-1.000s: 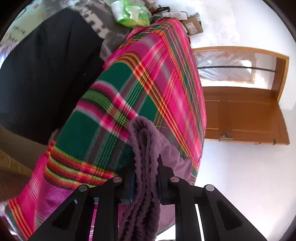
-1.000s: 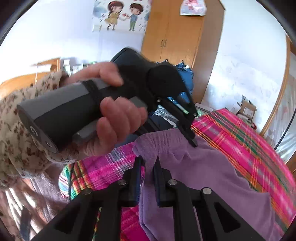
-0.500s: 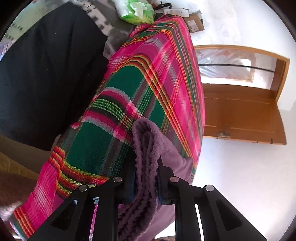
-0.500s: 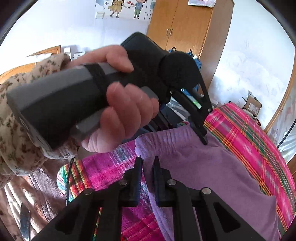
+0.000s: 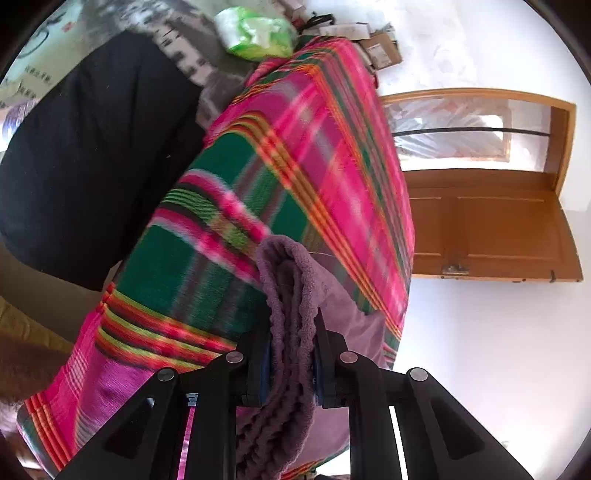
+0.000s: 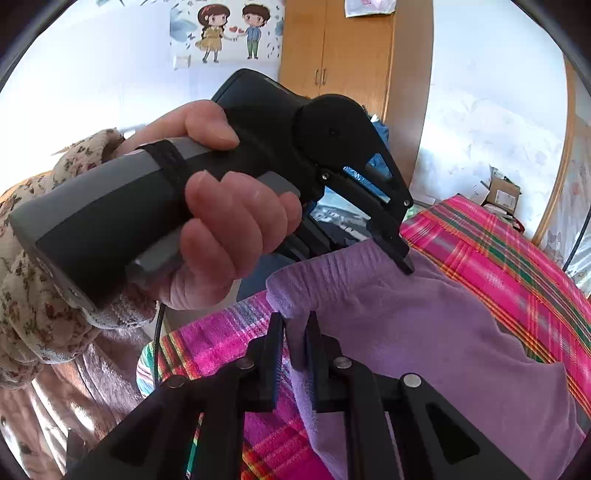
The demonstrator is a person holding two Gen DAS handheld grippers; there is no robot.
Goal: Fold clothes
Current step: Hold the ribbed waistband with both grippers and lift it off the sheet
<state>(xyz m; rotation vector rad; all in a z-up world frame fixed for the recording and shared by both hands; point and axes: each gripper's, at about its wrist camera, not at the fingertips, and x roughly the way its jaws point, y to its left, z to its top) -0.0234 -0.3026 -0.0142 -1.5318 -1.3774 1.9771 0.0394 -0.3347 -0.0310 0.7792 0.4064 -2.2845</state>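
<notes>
A purple fleece garment (image 6: 424,332) lies on a bed covered by a pink and green plaid blanket (image 6: 498,251). My left gripper (image 5: 291,328) is shut on a bunched edge of the purple garment (image 5: 291,288), which hangs between its fingers. The right wrist view shows that same left gripper (image 6: 402,258), held in a hand, pinching the garment's top edge. My right gripper (image 6: 295,325) is shut on the near corner of the garment, a short way from the left one.
A black garment (image 5: 85,155) lies beside the plaid blanket (image 5: 280,177), with a green and white packet (image 5: 255,33) beyond it. A wooden door (image 5: 491,229) and cardboard boxes (image 5: 380,51) stand past the bed. A wooden wardrobe (image 6: 354,66) stands against the far wall.
The left gripper has shifted slightly with the garment edge still in it. In the right wrist view the left gripper and hand have come closer and the garment edge is lifted a little.
</notes>
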